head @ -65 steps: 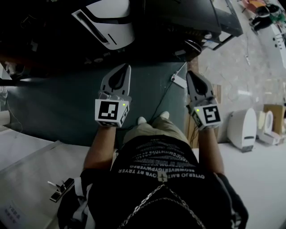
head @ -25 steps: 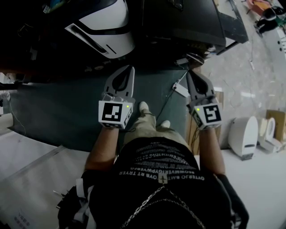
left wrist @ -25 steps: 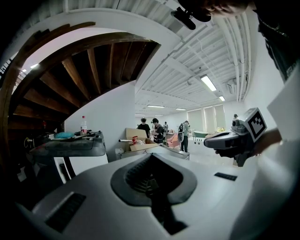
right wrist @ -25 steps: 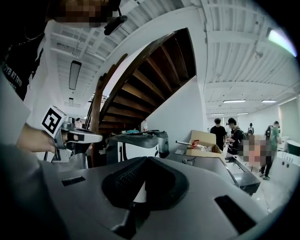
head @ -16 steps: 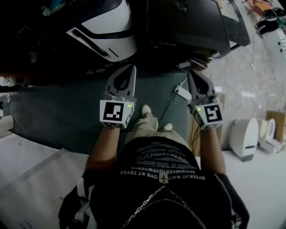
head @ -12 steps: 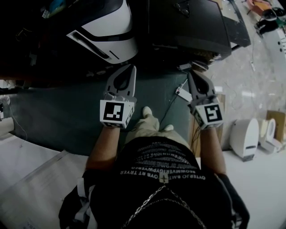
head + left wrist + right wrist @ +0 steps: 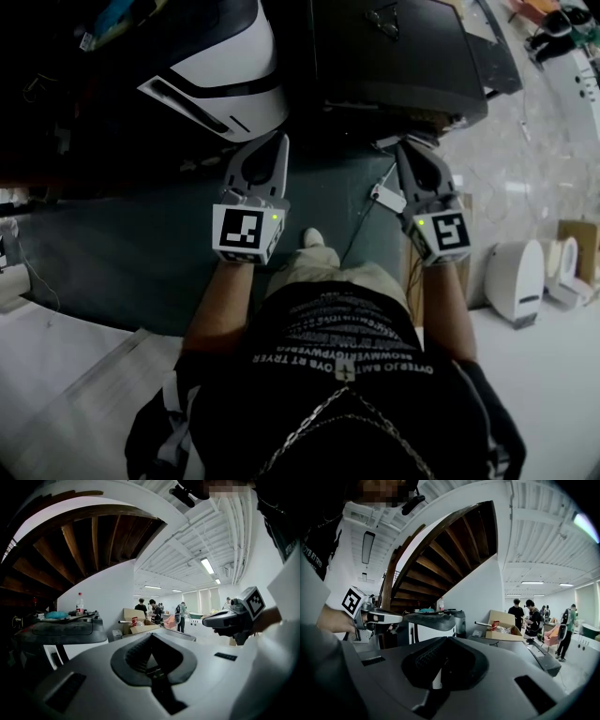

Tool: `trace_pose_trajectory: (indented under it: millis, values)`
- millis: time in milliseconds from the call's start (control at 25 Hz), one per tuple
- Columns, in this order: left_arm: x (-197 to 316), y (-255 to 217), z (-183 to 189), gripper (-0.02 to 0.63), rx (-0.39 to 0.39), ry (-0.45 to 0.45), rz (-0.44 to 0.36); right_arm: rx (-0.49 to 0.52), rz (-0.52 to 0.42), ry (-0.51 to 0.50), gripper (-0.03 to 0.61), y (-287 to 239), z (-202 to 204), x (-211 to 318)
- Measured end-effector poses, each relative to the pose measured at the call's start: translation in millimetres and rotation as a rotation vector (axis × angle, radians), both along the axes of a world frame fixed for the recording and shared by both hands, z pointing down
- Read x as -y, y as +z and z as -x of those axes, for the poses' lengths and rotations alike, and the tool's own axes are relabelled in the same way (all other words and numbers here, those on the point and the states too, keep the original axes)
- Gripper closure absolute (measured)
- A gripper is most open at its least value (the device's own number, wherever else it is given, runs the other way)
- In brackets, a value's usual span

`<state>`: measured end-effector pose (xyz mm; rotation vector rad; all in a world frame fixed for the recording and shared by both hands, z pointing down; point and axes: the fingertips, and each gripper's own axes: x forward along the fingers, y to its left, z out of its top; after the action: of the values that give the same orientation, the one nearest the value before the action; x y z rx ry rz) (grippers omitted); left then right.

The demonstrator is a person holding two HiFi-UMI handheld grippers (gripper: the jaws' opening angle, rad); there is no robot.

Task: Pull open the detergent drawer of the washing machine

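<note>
The washing machine [image 7: 220, 66] is standing at the far edge of a dull, dark green mat [image 7: 122, 234]. It is showing a rounded, glossy white body with a black band and a dark grey lid. I cannot pick out its detergent drawer in any view. To its right a flat black cabinet top [image 7: 394, 47] is sitting matte and square-edged, and beyond it a pale polished stone floor [image 7: 525, 150] is gleaming.

The person is holding two grey plastic grippers out side by side. The left gripper [image 7: 279, 141] is pointing toward the machine's lower right corner, near it but apart from it. The right gripper [image 7: 405, 148] is aiming at the cabinet's front edge. Both are keeping their jaws pressed fully together, with nothing between them.

Compared with a couple of seconds ago, the machine is looming larger and closer to the tips. Only one pale shoe [image 7: 314, 237] is showing now instead of two.
</note>
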<state>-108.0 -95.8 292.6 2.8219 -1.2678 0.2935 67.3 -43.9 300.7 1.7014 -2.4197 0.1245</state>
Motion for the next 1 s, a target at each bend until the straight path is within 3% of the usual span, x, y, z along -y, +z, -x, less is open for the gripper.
trace_pose_trajectory:
  millis: [280, 400, 1000]
  values:
    - [9.4, 1.2, 10.8, 0.609, -0.03, 0.018, 0.006, -0.054, -0.001, 0.034, 0.577, -0.3, 2.0, 0.8]
    - [9.8, 2.1, 9.4, 0.61, -0.005, 0.035, -0.007, -0.081, 0.013, 0.054, 0.577, 2.8, -5.4, -0.7]
    - [23.0, 10.1, 3.2, 0.609, -0.001, 0.059, 0.008, -0.047, -0.009, 0.04, 0.577, 0.9, -4.0, 23.2]
